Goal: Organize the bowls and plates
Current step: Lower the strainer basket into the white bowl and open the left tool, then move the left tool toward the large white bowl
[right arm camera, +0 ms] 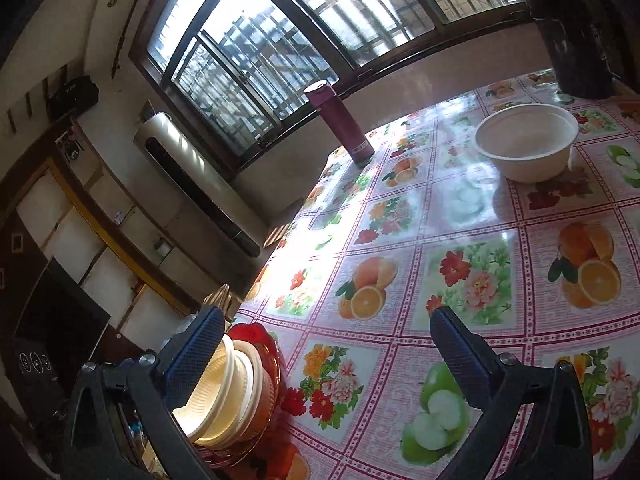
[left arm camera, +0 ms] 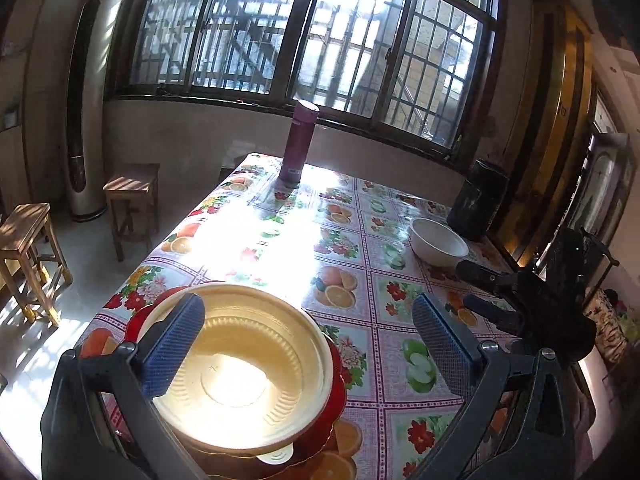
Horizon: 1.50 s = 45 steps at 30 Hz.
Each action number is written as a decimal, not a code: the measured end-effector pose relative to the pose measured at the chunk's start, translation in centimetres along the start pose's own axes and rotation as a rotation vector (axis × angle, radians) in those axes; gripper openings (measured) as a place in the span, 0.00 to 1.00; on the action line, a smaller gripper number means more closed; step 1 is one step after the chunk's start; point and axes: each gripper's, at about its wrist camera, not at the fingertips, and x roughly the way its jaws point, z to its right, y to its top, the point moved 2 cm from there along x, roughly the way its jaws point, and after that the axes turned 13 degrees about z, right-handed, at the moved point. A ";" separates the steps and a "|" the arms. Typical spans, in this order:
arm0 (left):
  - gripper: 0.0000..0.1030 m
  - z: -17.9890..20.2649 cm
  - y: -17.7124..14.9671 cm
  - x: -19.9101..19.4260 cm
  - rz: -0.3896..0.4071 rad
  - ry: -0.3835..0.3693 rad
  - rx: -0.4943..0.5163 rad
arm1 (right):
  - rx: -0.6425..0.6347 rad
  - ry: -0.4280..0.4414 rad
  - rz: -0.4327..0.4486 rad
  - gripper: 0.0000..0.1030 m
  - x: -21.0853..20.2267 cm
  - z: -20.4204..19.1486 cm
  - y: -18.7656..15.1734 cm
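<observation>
Glare is washing out the cream bowl (left arm camera: pixel 240 368) hiding the red plate (left arm camera: pixel 338 384); both grippers' fingers (left arm camera: pixel 176 344) are gaping empty.

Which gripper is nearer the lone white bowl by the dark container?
Right. The right gripper faces the white bowl across open tablecloth; the left gripper hangs over the stacked bowls, farther away.

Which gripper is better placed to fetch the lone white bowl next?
Probably the right gripper. Its open jaws face across the table toward the white bowl, nothing between them. The left gripper is open over the stacked bowls on the red plate, farther from it.
</observation>
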 end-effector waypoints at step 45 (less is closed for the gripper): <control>1.00 19.4 -1.0 16.9 -0.179 -0.045 0.310 | 0.039 -0.140 0.166 1.00 -2.2 13.3 15.3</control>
